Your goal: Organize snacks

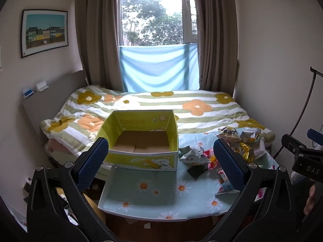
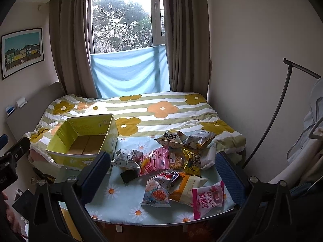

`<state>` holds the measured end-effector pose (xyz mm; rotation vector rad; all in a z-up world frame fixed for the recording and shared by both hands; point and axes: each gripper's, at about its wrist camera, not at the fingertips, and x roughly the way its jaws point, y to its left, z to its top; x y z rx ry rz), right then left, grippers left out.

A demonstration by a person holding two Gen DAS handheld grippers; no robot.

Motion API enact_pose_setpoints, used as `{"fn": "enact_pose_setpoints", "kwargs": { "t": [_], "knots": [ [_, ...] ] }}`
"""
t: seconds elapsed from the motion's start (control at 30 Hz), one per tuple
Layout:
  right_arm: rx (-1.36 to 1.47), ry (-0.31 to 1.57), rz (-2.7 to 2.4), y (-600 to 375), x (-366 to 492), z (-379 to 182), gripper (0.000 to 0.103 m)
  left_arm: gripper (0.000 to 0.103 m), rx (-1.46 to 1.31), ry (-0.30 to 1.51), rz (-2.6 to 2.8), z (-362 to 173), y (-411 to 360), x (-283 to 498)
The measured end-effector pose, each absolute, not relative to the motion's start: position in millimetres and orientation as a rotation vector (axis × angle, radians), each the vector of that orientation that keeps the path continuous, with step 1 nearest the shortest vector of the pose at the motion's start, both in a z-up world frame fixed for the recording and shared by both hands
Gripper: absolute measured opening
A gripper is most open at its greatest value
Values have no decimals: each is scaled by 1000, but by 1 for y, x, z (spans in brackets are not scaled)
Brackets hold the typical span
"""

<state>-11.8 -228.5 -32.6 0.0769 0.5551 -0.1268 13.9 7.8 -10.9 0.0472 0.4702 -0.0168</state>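
Observation:
An open yellow-green cardboard box [image 1: 141, 141] stands empty on the left of a small table with a daisy-print cloth [image 1: 157, 189]; it also shows in the right wrist view [image 2: 84, 139]. A heap of snack packets [image 2: 175, 161] lies on the table's right half, with a pink packet [image 2: 208, 197] nearest the front edge; the heap also shows in the left wrist view [image 1: 232, 149]. My left gripper [image 1: 161, 161] is open and empty, above the table in front of the box. My right gripper [image 2: 163, 173] is open and empty, above the snack heap.
A bed with a flowered striped quilt [image 1: 181, 104] lies behind the table, below a window with brown curtains [image 1: 97, 40]. A dark metal stand [image 2: 278, 104] and hanging clothes are at the right. The other gripper shows at the frame edge [image 1: 302, 157].

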Motion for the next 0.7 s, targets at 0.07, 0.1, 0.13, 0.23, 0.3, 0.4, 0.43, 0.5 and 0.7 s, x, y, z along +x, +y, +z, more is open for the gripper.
{"fn": "enact_pose_setpoints", "kwargs": {
  "t": [0.07,0.1,0.13,0.23,0.3,0.4,0.43,0.5,0.7],
  "knots": [
    [81,555,-128,-228,-11,-33,103,103,49,473,-18,-11,9,14],
    [81,555,-129,-228,-11,-33,103,103,51,474,-18,-11,9,14],
    [80,555,-128,-228,-11,-33,103,103,52,475,-19,-11,9,15],
    [75,556,-124,-228,-9,-33,103,103,48,474,-16,-12,11,14],
    [70,558,-121,-227,-8,-32,103,103,37,479,-21,-12,13,16],
    [73,556,-122,-227,-7,-32,103,103,34,482,-22,-14,14,16],
    [72,556,-122,-226,-6,-31,103,103,33,482,-24,-14,15,16],
    [71,557,-122,-227,-6,-31,103,103,34,483,-23,-14,16,17],
    [64,560,-117,-223,0,-30,103,103,30,477,-19,-15,16,19]
  ]
}}
